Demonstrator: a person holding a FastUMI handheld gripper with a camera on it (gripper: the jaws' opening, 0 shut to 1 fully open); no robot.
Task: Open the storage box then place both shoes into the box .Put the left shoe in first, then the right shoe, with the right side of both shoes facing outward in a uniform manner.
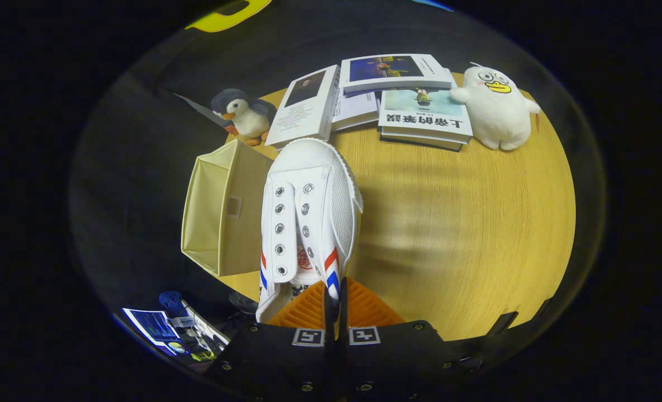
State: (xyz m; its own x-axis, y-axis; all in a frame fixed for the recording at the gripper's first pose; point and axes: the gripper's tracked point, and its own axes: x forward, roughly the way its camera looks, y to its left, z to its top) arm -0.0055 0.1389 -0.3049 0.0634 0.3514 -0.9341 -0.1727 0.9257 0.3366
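So the gripper (333,301) is pinched tight on the side wall of a white canvas lace-less sneaker (307,218), toe pointing away, right beside the open beige fabric storage box (219,218) at the round wooden desk's (465,234) left edge.

penguin toy (241,116) | books (375,100) | white duck plush (495,109) | round wooden table (465,234)

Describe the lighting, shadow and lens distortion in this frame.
Gripper view: light falls in soft bands across the wooden table, with a shadow beside the white shoe that the gripper is shut on; fisheye bending curves the table's edge and the storage box; the surroundings beyond the table are dark.
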